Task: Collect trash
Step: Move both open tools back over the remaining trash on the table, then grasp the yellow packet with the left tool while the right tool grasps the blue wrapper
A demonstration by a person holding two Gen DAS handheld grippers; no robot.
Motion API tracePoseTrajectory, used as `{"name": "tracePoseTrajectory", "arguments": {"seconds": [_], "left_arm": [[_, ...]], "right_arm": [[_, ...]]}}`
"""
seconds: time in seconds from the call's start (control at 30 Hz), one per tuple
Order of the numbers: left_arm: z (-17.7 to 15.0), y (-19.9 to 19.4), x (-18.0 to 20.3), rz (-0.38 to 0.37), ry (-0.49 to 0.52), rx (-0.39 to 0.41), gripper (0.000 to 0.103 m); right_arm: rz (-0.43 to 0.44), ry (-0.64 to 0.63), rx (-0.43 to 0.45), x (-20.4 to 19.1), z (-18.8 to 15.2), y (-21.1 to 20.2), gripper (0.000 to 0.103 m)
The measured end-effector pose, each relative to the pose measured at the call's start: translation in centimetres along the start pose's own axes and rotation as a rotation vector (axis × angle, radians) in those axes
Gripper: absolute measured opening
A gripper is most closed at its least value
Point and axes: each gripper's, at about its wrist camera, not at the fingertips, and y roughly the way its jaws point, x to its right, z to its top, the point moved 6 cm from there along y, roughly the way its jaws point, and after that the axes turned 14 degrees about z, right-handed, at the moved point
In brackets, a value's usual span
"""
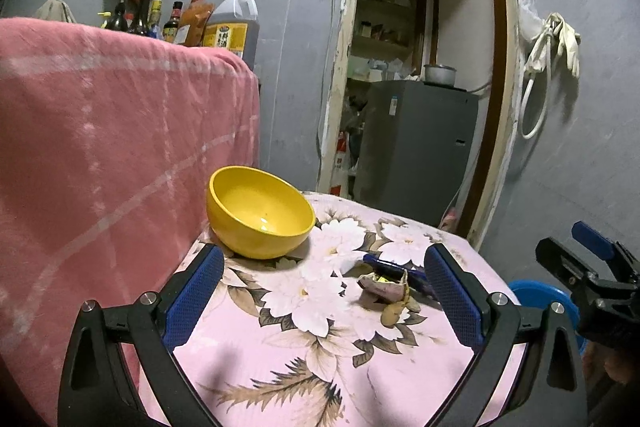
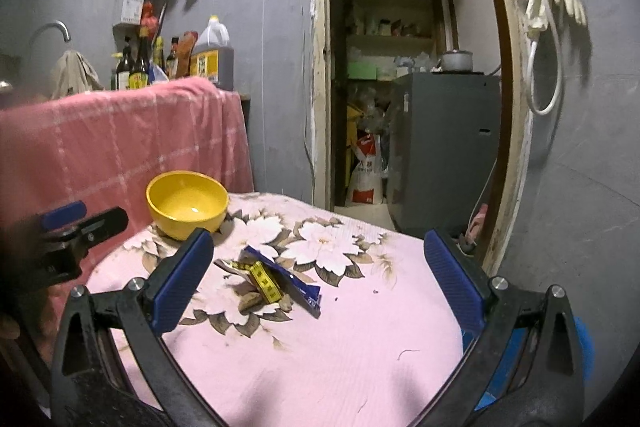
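- While nothing is gripped yet, the left gripper hangs spread wide over the floral-clothed counter, jaws parted enough to straddle a piece of litter.
- The trash pile (a blue wrapper, a yellow-and-black strip, brownish scraps) lies bunched ahead of the right gripper, between its spread fingers and nearer the left one; from the left gripper it sits ahead, toward its right finger.
- Beyond the trash and to the left stands a yellow bowl, empty and apart from it, probably there as the collecting vessel.
- A pink checked cloth drapes the taller surface to the left.
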Motion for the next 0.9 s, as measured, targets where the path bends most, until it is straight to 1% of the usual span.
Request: {"name": "tracePoseTrajectory", "arguments": {"seconds": [0.17,0.27,0.33,0.37,0.43,0.53,0.57,0.63,0.7,0.77,0.9], "left_arm": [[-0.5,2.3,0.5,-0.014,0.028,-0.04,0.098],[-0.7,3.6,0.8,-0.019,0.033,-0.072,0.098],[-1.0,4.7,1.0,-0.015,0.043,-0.109,0.098],[-1.2,5.3,1.2,-0.017,0.048,-0.131,0.098],[-1.5,6.1,1.3,-0.019,0.051,-0.159,0.098],[-1.7,7.3,1.8,-0.043,0.049,-0.196,0.097],[-1.8,7.6,1.9,-0.052,0.05,-0.206,0.094],[-2.1,8.5,2.4,-0.084,0.055,-0.241,0.087],[-2.6,9.5,3.0,-0.124,0.052,-0.29,0.071],[-3.0,10.4,3.4,-0.16,0.038,-0.344,0.064],[-3.6,11.7,3.9,-0.226,-0.007,-0.431,0.054]], "right_arm": [[0.009,-0.008,-0.064,1.0,-1.0,2.5,0.103],[0.024,0.001,-0.125,1.8,-1.8,4.3,0.103],[0.034,0.007,-0.17,2.2,-2.4,5.4,0.103],[0.042,0.01,-0.215,2.5,-2.8,6.4,0.103],[0.071,0.03,-0.259,2.9,-3.5,7.5,0.103],[0.086,0.049,-0.32,3.3,-4.4,9.0,0.096],[0.093,0.051,-0.342,3.4,-4.7,9.5,0.092],[0.108,0.058,-0.374,3.5,-5.2,10.2,0.088],[0.126,0.062,-0.416,3.4,-5.9,11.1,0.084],[0.138,0.061,-0.451,3.4,-6.4,11.9,0.078],[0.165,0.061,-0.508,3.2,-7.3,13.2,0.073]]}}
